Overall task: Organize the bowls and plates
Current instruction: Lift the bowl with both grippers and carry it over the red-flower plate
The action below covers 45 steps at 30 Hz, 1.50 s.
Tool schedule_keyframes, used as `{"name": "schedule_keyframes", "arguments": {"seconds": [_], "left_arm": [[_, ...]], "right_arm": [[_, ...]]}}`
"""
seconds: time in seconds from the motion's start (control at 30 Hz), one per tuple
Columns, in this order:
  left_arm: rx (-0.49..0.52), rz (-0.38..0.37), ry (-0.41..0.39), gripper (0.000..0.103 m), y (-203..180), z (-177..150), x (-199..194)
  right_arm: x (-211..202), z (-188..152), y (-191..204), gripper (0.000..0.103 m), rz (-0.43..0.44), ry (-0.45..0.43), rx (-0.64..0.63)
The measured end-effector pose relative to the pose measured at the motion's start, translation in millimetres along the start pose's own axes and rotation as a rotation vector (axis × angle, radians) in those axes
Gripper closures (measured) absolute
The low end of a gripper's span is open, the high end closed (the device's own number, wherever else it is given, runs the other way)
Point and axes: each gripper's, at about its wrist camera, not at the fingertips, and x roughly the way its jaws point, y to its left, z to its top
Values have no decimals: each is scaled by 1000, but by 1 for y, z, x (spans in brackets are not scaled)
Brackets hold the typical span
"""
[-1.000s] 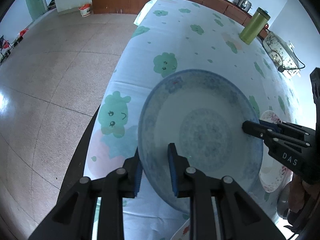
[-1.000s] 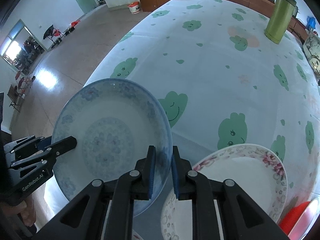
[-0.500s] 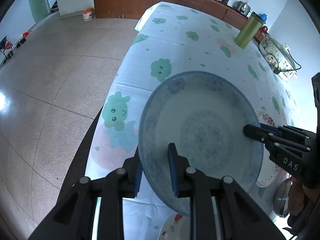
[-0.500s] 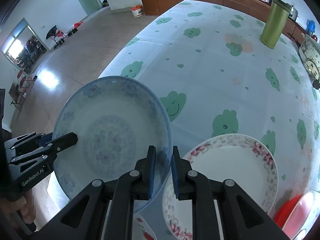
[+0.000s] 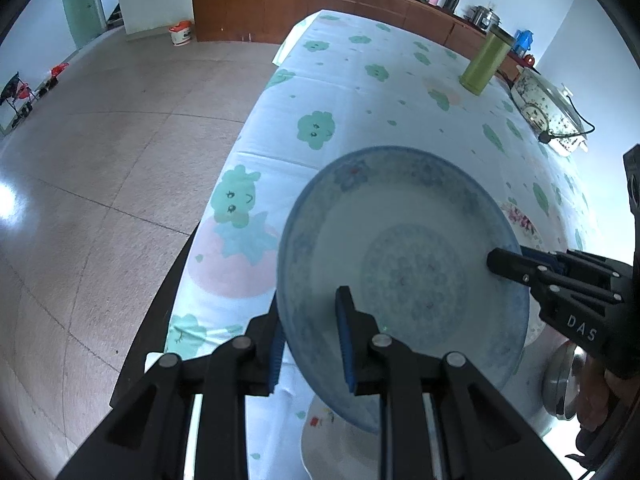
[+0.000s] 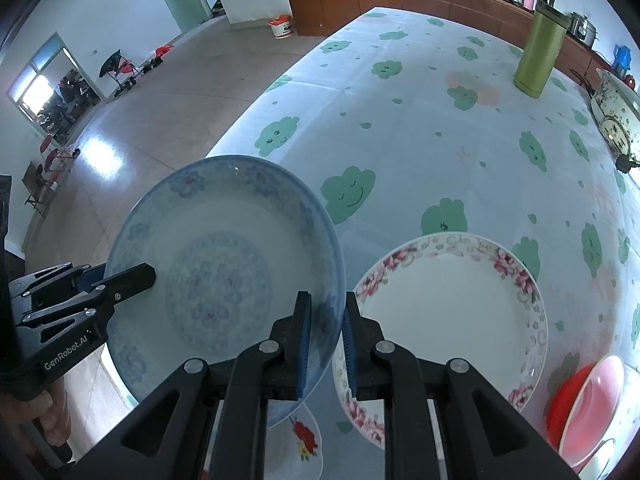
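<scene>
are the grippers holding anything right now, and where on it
Both hold the blue patterned bowl by its rim, on opposite sides: the left gripper clamps one edge, the right gripper the other, one pad inside and one outside.

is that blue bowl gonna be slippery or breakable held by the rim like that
Probably both. The blue bowl looks like glazed ceramic, so likely slick and fragile if dropped. The left gripper and right gripper each pinch opposite rims, which should keep it from tipping.
</scene>
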Motion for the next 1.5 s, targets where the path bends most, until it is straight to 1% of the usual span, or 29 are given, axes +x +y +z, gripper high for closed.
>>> {"name": "schedule_keyframes", "arguments": {"seconds": [0.8,1.5], "left_arm": [[-17,20,-20,82,-16,-44,-27],[-33,44,-14,82,-27,-77,-33]], "right_arm": [[-31,-48,2,87,19,-10,-37],[-37,-83,1,87,32,11,-64]]}}
